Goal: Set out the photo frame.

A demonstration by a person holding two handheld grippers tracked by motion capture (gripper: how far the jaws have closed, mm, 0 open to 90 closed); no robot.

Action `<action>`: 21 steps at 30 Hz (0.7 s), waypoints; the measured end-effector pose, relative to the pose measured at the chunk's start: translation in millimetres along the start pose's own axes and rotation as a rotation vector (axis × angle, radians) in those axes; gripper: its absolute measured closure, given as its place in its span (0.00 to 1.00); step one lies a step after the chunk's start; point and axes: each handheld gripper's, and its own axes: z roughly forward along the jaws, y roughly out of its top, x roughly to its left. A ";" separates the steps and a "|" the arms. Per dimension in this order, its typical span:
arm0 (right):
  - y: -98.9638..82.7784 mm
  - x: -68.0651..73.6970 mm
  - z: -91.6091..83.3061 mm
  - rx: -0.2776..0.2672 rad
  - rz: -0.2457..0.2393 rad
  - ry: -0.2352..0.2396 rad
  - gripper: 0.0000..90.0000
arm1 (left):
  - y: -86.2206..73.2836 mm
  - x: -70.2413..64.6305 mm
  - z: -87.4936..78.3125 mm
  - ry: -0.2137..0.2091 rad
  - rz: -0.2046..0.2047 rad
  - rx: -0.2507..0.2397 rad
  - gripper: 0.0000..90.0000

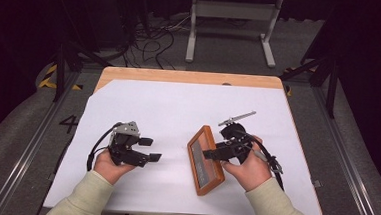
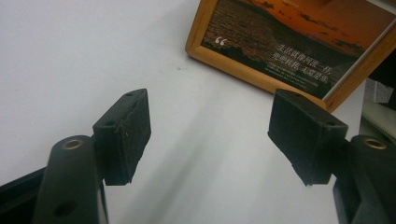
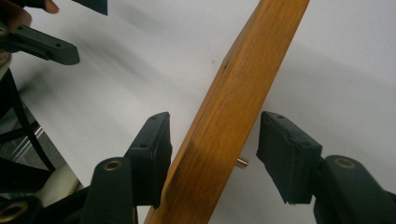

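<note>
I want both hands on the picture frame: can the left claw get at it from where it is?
Probably yes. The left claw stands open beside the picture frame, with bare white sheet between them; the right claw straddles the frame's far edge.

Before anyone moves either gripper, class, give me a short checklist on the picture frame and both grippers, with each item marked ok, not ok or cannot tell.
1. Right gripper straddles the picture frame's wooden edge: ok.
2. Right pads pressing the wood: not ok; gaps show on both sides, so nothing is gripped.
3. Left gripper open and empty, apart from the frame: ok.
4. Frame lying flat on the white sheet: cannot tell; it looks tilted in the high view.
5. Small brass stud beside the right pad clear of it: cannot tell.
</note>
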 end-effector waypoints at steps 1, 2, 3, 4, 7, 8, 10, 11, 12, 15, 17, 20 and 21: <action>0.1 0.0 5.1 0.011 0.002 0.003 0.50 | -0.1 -0.1 0.2 0.001 0.001 0.003 0.33; 0.1 0.0 5.1 0.011 0.002 0.003 0.50 | -0.1 -0.1 0.2 0.001 0.001 0.003 0.33; 0.2 0.4 6.9 0.015 0.004 0.002 0.50 | -0.1 -0.1 0.4 0.002 0.002 0.003 0.33; 0.2 1.1 9.4 0.021 0.003 0.006 0.51 | -0.1 -0.2 0.4 0.002 0.001 0.003 0.33; 0.2 2.5 13.6 0.042 -0.002 0.009 0.57 | -0.2 -0.1 0.7 0.002 0.000 0.003 0.33; 0.3 2.7 14.2 0.046 0.001 0.009 0.58 | -0.3 -0.3 0.8 0.004 -0.003 0.003 0.33; 0.4 3.1 15.2 0.057 0.007 0.001 0.61 | -0.4 -0.3 0.9 0.004 -0.003 0.003 0.33; 0.4 3.0 15.3 0.059 0.012 0.000 0.62 | -0.3 -0.3 0.9 0.004 -0.003 0.003 0.33; 0.4 3.0 15.4 0.061 0.016 -0.003 0.63 | -0.4 -0.2 0.9 0.004 -0.002 0.003 0.33; 0.3 3.9 15.6 0.062 0.023 -0.013 0.64 | -0.4 -0.3 1.0 0.005 -0.002 0.003 0.33; 0.1 4.5 15.9 0.060 0.031 -0.021 0.65 | -0.4 -0.4 0.9 0.005 -0.001 0.003 0.33; 0.2 4.6 16.3 0.065 0.045 -0.026 0.68 | -0.4 -0.3 1.0 0.006 -0.002 0.003 0.33; 0.4 5.1 16.3 0.067 0.047 -0.030 0.70 | -0.4 -0.3 1.0 0.005 -0.003 0.002 0.33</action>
